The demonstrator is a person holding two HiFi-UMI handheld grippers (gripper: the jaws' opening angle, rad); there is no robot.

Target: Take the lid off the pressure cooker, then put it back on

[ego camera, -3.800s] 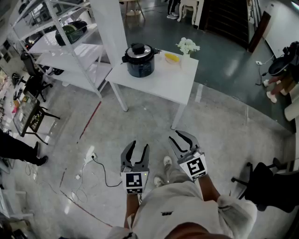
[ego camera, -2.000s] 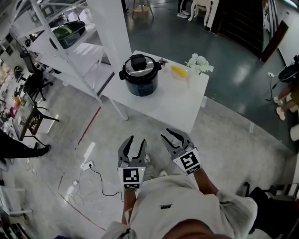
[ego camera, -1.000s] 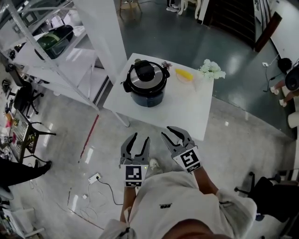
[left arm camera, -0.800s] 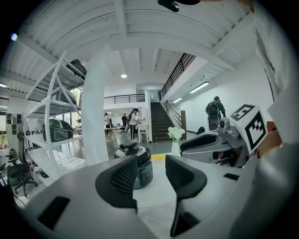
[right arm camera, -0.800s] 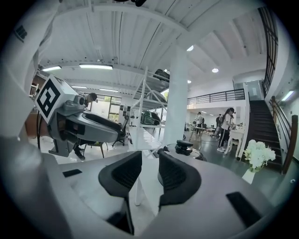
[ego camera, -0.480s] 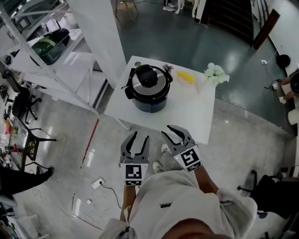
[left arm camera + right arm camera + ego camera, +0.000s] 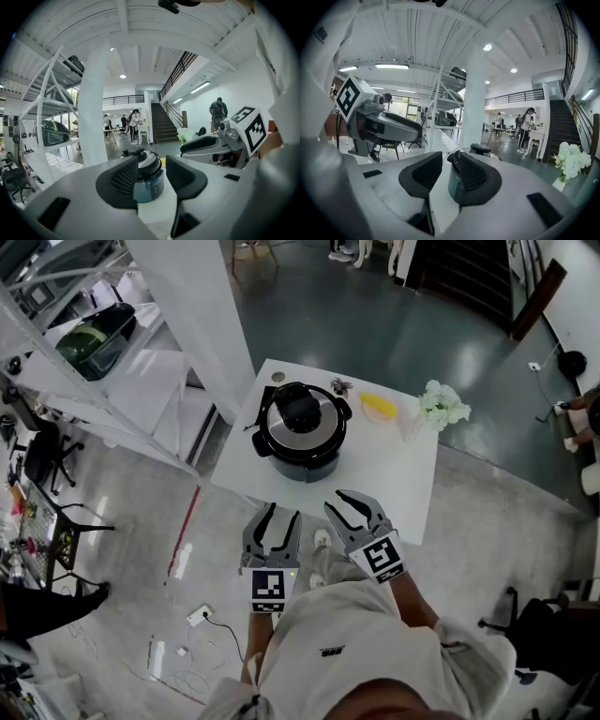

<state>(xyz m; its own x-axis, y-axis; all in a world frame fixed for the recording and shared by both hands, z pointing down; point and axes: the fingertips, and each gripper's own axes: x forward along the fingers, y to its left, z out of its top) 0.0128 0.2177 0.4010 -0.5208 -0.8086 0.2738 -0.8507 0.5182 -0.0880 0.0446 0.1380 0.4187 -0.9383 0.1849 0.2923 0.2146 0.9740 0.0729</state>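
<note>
A dark pressure cooker [image 7: 302, 432] with its steel lid [image 7: 302, 412] on stands on a white table [image 7: 394, 470]. Both grippers hang side by side short of the table's near edge. My left gripper [image 7: 281, 515] points at the cooker, jaws a little apart with nothing between them. My right gripper [image 7: 349, 504] stands the same way, empty. In the left gripper view the cooker [image 7: 149, 183] shows in the gap of the left gripper [image 7: 152, 174], with the right gripper [image 7: 211, 143] beside it. In the right gripper view the cooker's black knob [image 7: 480, 149] rises behind the right gripper [image 7: 445, 176].
Also on the table are a yellow item [image 7: 380, 407] and white flowers [image 7: 442, 404]. A white column [image 7: 197, 315] and a shelf rack [image 7: 94, 362] stand to the left. Cables [image 7: 202, 615] lie on the floor, and an office chair [image 7: 525, 615] is at the right.
The table and cooker have drawn closer and lower in the head view as the person walked up. Both grippers kept their pose and their small gap.
</note>
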